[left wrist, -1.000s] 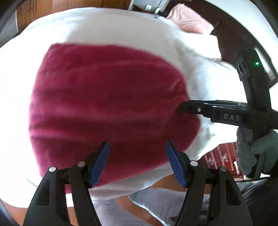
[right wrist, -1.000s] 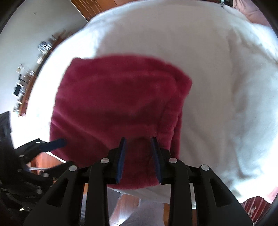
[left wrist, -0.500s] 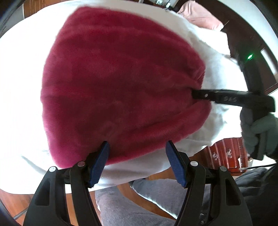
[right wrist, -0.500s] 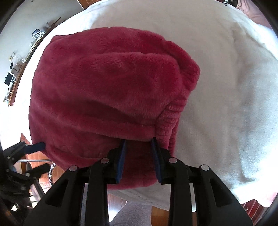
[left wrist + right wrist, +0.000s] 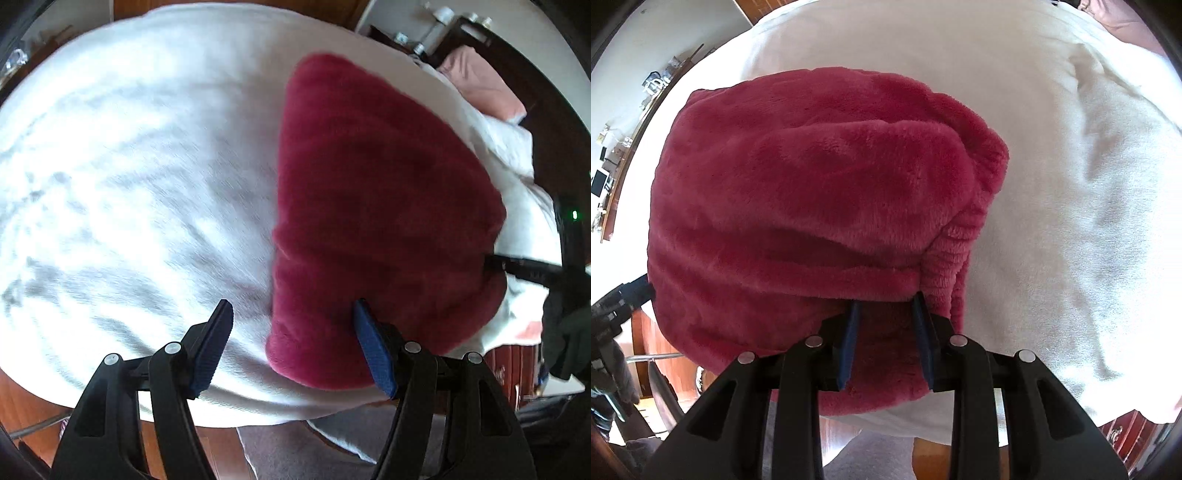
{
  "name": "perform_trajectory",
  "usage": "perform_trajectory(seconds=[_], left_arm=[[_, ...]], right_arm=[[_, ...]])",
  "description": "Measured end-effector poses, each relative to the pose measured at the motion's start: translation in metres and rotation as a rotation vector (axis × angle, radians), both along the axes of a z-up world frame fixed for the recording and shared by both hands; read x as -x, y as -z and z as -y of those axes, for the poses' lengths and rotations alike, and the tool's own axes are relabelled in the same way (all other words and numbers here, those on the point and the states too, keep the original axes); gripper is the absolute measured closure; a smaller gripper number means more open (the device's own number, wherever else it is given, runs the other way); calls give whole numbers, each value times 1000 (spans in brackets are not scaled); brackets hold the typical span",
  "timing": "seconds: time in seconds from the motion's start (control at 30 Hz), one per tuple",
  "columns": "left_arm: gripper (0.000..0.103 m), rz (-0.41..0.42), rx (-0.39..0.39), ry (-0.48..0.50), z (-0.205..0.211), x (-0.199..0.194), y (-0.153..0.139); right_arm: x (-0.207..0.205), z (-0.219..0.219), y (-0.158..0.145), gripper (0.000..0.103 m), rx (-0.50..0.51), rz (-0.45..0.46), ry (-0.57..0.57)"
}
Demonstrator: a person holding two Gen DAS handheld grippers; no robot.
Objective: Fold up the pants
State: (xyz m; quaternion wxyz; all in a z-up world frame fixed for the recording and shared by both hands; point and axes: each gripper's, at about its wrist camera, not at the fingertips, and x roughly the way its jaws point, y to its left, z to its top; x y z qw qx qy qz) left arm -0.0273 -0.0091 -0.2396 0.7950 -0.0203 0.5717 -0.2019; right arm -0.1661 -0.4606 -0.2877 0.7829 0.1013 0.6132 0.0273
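Observation:
The folded red fleece pants (image 5: 812, 192) lie on a white blanket (image 5: 1071, 184), their ribbed waistband at the right side. My right gripper (image 5: 884, 317) points down at the near edge. Its jaws stand a narrow gap apart, and the fingertips are hidden under the edge of the top layer, which runs straight across them. In the left wrist view the pants (image 5: 380, 206) fill the right half. My left gripper (image 5: 295, 332) is open over their near left corner: one pad over the blanket (image 5: 129, 184), the other over red fleece. The right gripper (image 5: 495, 260) pokes into the pants' right edge.
A pink pillow (image 5: 480, 85) lies at the far right by a dark headboard. A gloved hand (image 5: 565, 332) holds the right gripper's handle. Grey trouser legs (image 5: 295, 450) and wooden floor show below the blanket's near edge. A cluttered shelf (image 5: 613, 166) stands far left.
My left gripper has swung left, from over the middle of the pants to their near left corner. My right gripper has sunk closer, and its tips now sit under the top layer's edge.

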Motion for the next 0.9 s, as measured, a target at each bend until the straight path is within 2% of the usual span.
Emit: perform_trajectory(seconds=[0.1, 0.3, 0.5, 0.63, 0.73, 0.9], left_arm=[[36, -32, 31, 32, 2, 2, 11], [34, -93, 24, 61, -2, -2, 33], [35, -78, 0, 150, 9, -9, 10], [35, -81, 5, 167, 20, -27, -10], [32, -60, 17, 157, 30, -45, -29], [28, 15, -4, 194, 55, -75, -47]], right_arm=[[-6, -1, 1, 73, 9, -10, 22], [-20, -5, 7, 73, 22, -30, 55], [-26, -8, 2, 73, 31, -37, 101], [-24, -11, -9, 71, 30, -35, 132], [-19, -10, -16, 65, 5, -23, 161], [-17, -14, -33, 44, -8, 13, 192]])
